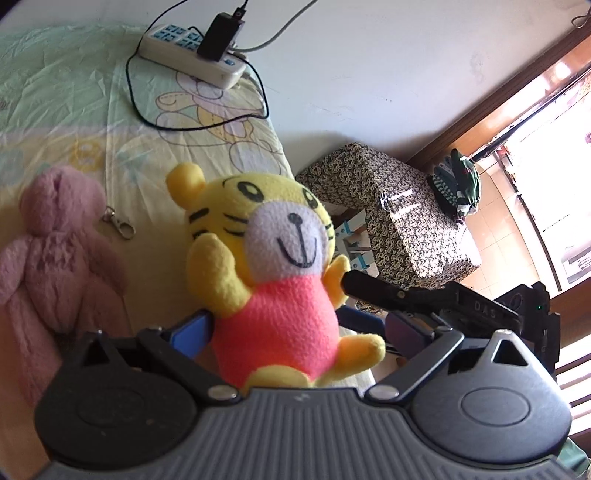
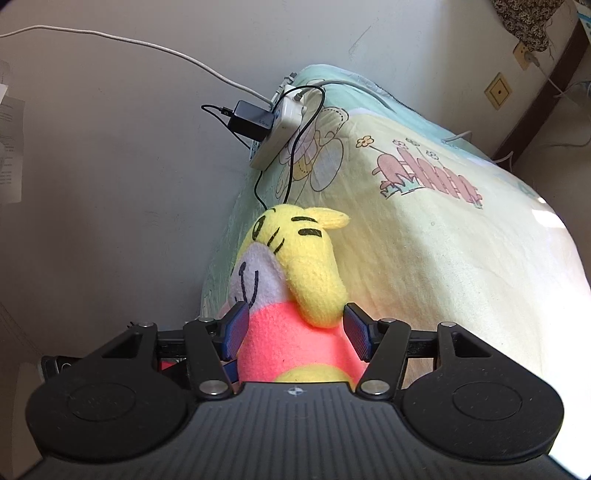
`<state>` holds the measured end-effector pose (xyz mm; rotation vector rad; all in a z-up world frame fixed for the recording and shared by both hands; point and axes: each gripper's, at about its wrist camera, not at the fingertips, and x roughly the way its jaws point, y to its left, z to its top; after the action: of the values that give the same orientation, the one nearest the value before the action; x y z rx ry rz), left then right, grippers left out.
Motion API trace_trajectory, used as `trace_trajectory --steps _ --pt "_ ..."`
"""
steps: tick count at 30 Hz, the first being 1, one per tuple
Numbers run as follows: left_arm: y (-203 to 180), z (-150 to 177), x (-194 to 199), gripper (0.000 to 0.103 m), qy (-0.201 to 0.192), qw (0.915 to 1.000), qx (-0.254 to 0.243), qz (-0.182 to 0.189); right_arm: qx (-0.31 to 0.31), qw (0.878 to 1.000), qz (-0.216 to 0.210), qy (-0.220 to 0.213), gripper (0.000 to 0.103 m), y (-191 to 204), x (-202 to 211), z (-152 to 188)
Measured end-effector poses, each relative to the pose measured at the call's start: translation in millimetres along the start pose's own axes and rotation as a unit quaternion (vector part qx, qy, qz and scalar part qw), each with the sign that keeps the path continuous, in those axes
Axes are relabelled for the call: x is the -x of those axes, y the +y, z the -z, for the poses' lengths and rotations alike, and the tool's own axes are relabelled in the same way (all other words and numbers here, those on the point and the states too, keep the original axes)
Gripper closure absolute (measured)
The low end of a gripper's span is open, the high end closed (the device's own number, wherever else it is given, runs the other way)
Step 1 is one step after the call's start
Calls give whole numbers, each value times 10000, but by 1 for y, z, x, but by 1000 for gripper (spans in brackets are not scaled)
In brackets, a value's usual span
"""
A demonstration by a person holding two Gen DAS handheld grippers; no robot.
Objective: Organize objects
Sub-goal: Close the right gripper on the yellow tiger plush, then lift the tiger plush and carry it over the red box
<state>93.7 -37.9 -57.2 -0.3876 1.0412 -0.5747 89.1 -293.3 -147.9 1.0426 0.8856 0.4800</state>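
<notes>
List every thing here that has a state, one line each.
tiger toy: upright, between both grippers' jaws.
right gripper: closed on the tiger toy's pink body.
left gripper: open, jaws around the tiger toy, one pad clear of it.
pink plush: lying flat on the bed.
power strip: lying on the bed, black adapter plugged in.
metal clip: lying beside the pink plush.

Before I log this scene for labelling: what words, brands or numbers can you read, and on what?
"DAS" on the black bar of the right gripper, left wrist view.
"65W", roughly, on the black charger; small, uncertain.
Printed paper on the wall: too blurred to read.
Power strip: no readable text.
Toy tiger: none.
</notes>
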Motion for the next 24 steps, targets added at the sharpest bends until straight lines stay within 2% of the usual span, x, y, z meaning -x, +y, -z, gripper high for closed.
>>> trace_trajectory --steps 4,8,11,16,20,24 --pt "9 -1 -8 10 109 9999 20 -53 -5 9999 -20 145 43 -4 -13 1" --pt "13 1 -17 13 227 9994 -90 -229 -24 9993 -244 282 44 -2 -25 3" --pt "14 3 -20 15 268 9988 -196 -360 -26 9989 -331 330 51 1 -29 8" --pt "9 6 -12 16 243 9982 -351 -422 -26 9986 -427 318 59 8 -17 17" --pt "-9 15 1 16 127 9966 -635 -511 255 9986 -390 233 60 26 2 30" --pt "-22 25 18 16 58 9965 -689 -472 431 9983 -352 159 60 42 21 43"
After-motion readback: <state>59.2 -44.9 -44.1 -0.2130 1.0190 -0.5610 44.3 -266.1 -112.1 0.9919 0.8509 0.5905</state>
